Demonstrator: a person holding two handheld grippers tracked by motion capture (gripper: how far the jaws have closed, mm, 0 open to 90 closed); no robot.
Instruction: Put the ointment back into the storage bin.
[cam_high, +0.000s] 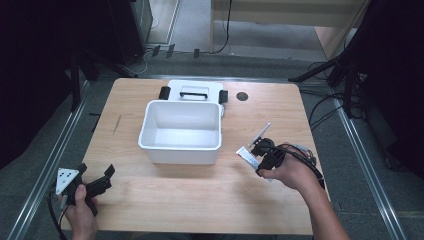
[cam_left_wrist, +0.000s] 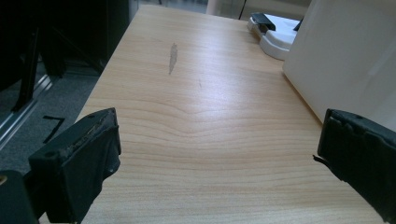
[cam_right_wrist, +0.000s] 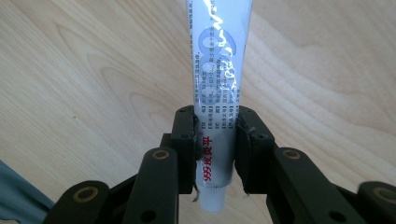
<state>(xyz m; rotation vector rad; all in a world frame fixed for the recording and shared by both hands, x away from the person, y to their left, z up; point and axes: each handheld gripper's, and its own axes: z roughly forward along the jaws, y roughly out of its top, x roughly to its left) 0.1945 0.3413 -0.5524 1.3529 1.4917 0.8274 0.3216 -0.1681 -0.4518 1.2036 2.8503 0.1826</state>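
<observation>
Clamping a tube of ointment (cam_right_wrist: 216, 93) between its two black jaws, the right gripper (cam_high: 264, 152) sits low over the bench (cam_high: 200, 205) toward the right edge, a little nearer the front than the middle. Its own camera shows the jaws pinched on the cap end, white cap (cam_right_wrist: 212, 199) pointing back toward the hand and the flat crimped tail running away over the wood. In the high view that tail (cam_high: 261, 133) angles up and away toward the far right corner, so the tube looks lifted or tipped rather than lying flat, though I cannot tell if any part touches the wood. Gripping near the stiff cap end seems sensible: the soft body would squash.

At the front left corner the left gripper (cam_high: 95, 182) rests with its jaws spread wide and nothing between them; its view looks along bare wood toward the side wall of the white bin (cam_left_wrist: 345, 60). It seems parked out of the way.

That bin (cam_high: 180, 150) stands mid-bench, open-topped and empty as far as the pictures show. Its lid (cam_high: 195, 90), with black clips and a handle, lies flat just behind it at the far edge, off so things can go in. My guess is the tube is headed there.
</observation>
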